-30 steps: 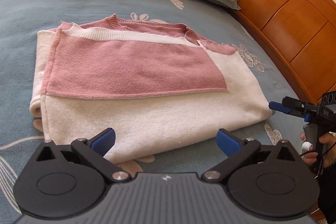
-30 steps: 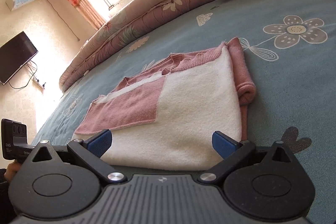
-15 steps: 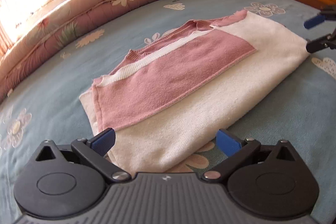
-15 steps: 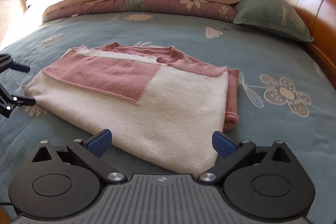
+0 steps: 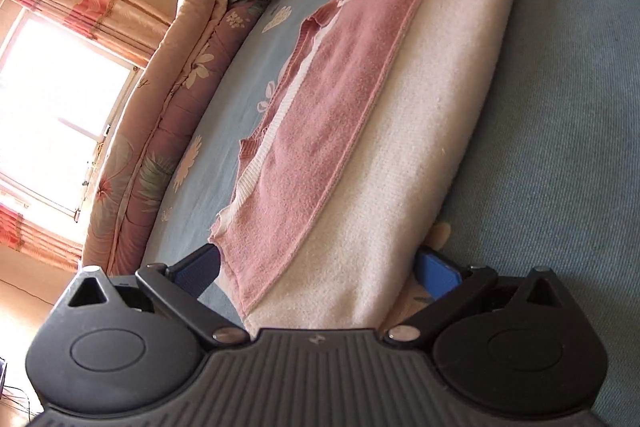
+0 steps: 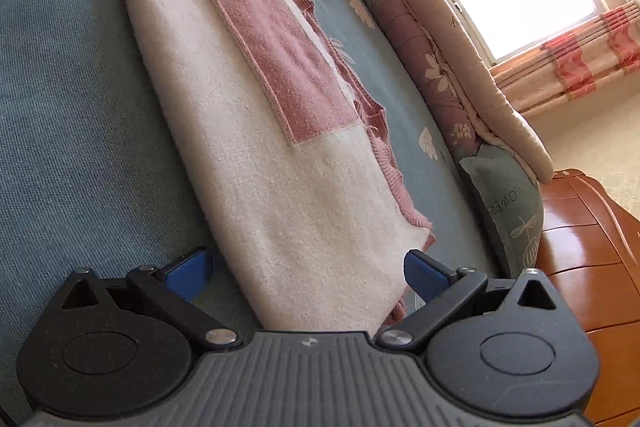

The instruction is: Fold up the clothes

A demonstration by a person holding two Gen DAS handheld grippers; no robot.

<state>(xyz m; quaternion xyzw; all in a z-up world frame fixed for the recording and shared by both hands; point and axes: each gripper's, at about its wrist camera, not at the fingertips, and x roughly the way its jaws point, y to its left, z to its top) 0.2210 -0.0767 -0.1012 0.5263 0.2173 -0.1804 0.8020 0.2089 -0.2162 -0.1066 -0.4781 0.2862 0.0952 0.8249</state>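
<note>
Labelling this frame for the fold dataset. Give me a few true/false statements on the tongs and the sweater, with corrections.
1. Both tongs are open. True: the left tongs and the right tongs each have their blue pads spread wide.
2. Each pair of tongs straddles one end of the folded sweater. True: the fabric lies between the pads in both wrist views.
3. The sweater is all white. False: a pink panel lies on its cream body.
4. The sweater hangs in the air. False: it lies flat on the blue bedsheet.
5. The pillow sits on top of the sweater. False: it lies apart, near the wooden headboard.
</note>
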